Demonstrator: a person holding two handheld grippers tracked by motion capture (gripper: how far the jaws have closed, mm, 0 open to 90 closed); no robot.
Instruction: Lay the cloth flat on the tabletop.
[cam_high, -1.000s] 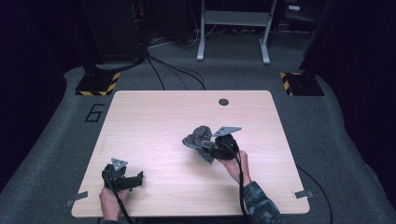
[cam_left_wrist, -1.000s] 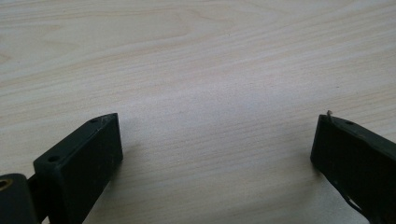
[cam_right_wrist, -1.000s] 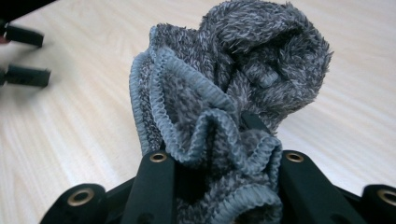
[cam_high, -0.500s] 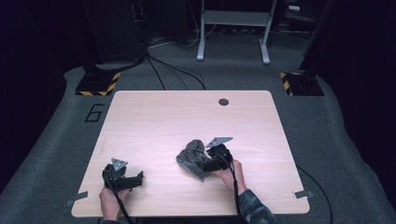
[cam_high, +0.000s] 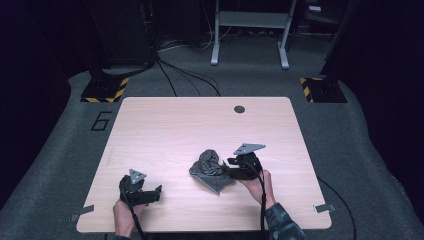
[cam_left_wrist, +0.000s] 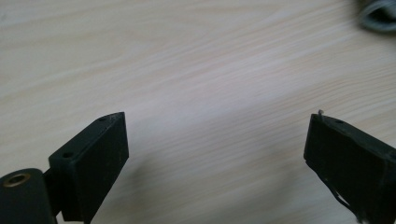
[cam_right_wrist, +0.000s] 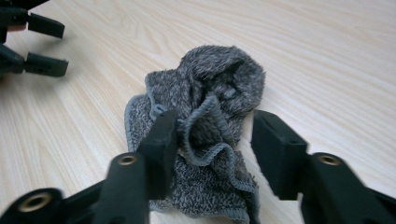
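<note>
Grey cloth (cam_right_wrist: 201, 135) lies crumpled on the surface (cam_high: 165, 130), directly ahead of and between the right gripper (cam_right_wrist: 212, 140) fingers (cam_right_wrist: 161, 140). The fingers sit part open, straddling a raised fold; whether they pinch it yet I cannot tell for sure, as a gap shows beside the far finger. The cloth's long axis runs away from the right fingers, bunched end farthest. The left gripper (cam_high: 141, 192) rests well apart, its fingers (cam_left_wrist: 95, 154) spread wide over bare wood, the cloth off to their far right. Right hand is clearly nearer.
</note>
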